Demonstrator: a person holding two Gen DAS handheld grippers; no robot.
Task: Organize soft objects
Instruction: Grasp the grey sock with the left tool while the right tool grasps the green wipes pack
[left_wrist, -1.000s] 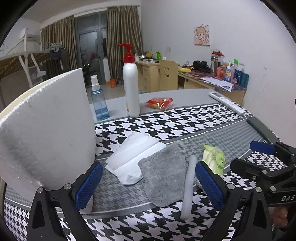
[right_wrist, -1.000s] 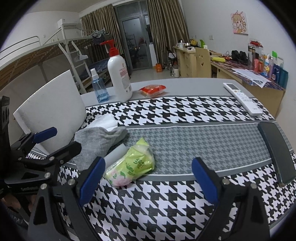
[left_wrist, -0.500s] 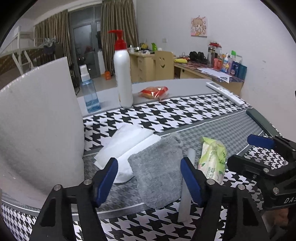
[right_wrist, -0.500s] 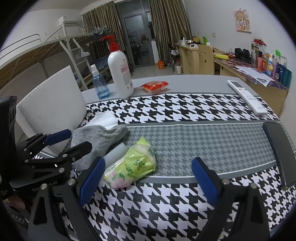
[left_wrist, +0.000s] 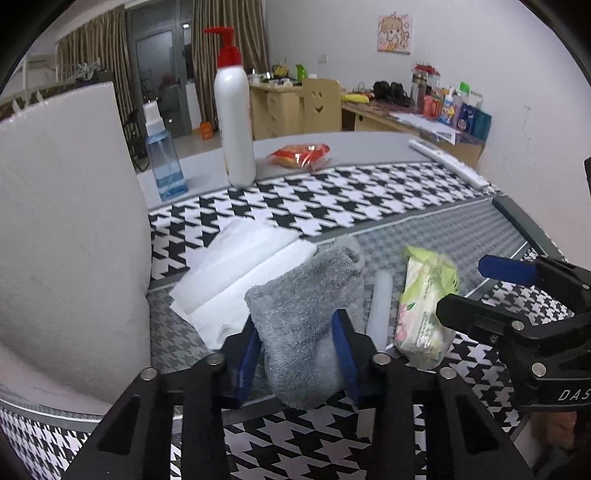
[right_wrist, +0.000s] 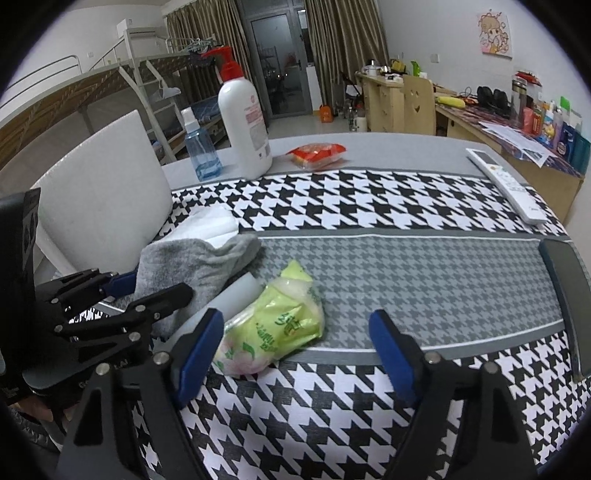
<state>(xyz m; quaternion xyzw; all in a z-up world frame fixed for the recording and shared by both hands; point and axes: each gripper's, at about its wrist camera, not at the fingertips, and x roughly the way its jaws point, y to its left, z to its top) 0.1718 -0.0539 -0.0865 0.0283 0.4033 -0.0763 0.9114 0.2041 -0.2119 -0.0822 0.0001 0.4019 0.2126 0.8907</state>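
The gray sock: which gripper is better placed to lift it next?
Left. The left gripper already has the gray sock between its closing jaws, while the right gripper sits by the green tissue pack.

White pump bottle (left_wrist: 234, 122), blue spray bottle (left_wrist: 162, 162), remote (right_wrist: 506, 186), perhaps snack packet (left_wrist: 300, 156)

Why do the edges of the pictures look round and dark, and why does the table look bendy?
Both wrist views come through a fisheye lens: black corners ring each picture, and the straight stripe on the tablecloth curves. In the left wrist view the grey sock is sharp, while the white board bulges large at the side. Room light is dim and even, without glare.
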